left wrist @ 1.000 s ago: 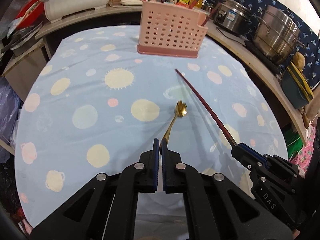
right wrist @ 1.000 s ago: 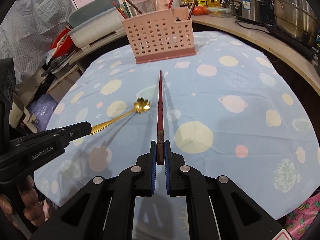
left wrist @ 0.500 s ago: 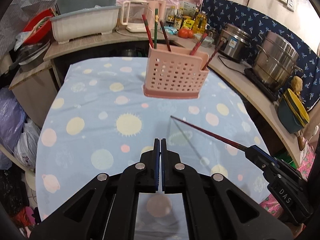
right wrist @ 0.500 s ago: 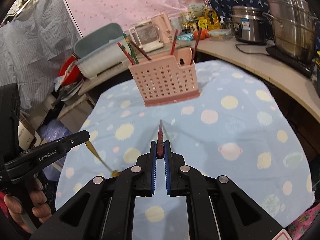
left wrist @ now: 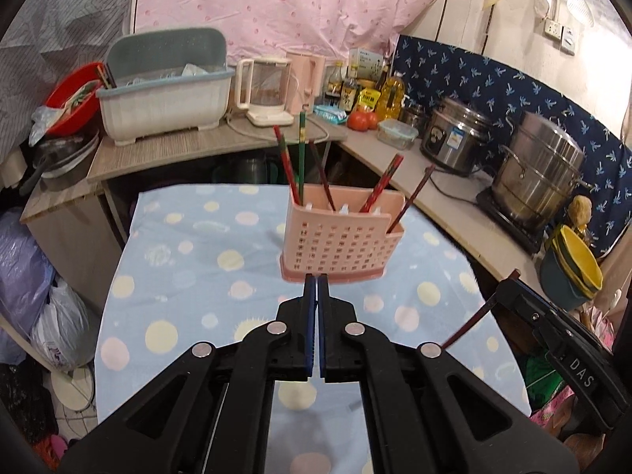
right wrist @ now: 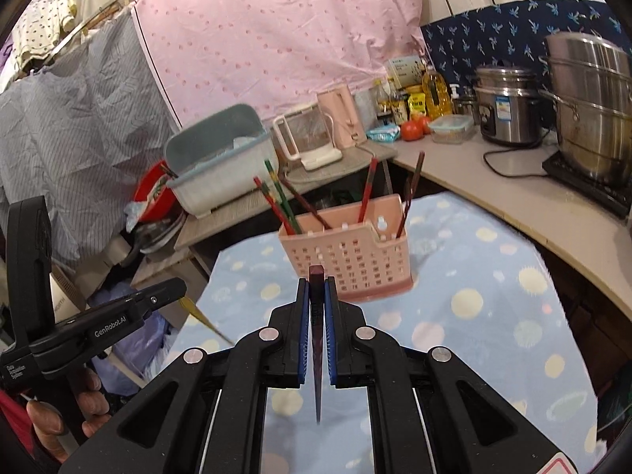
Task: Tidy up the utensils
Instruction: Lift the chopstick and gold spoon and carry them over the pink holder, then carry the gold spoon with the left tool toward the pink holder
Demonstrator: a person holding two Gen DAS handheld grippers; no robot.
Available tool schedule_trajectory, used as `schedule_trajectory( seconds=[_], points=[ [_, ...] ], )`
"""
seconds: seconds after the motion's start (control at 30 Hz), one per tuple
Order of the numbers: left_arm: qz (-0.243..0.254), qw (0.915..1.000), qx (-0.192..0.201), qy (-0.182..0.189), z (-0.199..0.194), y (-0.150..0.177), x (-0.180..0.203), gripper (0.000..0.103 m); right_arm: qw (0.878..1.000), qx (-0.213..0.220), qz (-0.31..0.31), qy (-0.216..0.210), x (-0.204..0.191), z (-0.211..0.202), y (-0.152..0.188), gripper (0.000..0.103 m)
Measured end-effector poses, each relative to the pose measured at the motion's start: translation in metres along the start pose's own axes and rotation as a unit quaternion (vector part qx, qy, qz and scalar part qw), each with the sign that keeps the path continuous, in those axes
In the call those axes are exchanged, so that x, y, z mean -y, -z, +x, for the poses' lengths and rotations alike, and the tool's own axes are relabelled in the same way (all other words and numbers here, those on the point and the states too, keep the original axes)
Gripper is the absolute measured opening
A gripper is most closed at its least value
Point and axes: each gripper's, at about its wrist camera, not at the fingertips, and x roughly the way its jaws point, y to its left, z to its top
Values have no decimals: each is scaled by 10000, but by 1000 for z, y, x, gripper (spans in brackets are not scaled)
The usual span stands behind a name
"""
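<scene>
Dotted tablecloth (soft cotton), perforated pink caddy

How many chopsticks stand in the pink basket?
5: three lean in the left compartment, one red in the middle, one dark in the low right compartment of the pink basket. Shorter ones may be hidden.

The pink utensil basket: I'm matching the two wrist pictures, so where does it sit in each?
Left wrist: pink utensil basket at centre, just above the shut left gripper.
Right wrist: centre, just right of the chopstick the right gripper holds.
Shared landmark: the red tomatoes on the counter behind.
</scene>
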Motion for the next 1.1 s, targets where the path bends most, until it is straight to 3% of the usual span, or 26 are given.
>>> schedule_trajectory(
  seconds=[0.63, 0.83, 1.1],
  points=[
    [71, 9961, 877, 21, 5, -124, 14, 1, 9962, 866, -24, 54, -9, 38, -129, 7],
    [-86, 9987, 495, -24, 28, -98, -11, 1, 9976, 689, -33, 30, -5, 44, -106, 7],
    [-545, 9961, -507, -472, 72, -13, -71, 1, 9994, 217, 265, 38, 13, 42, -43, 7]
  ],
)
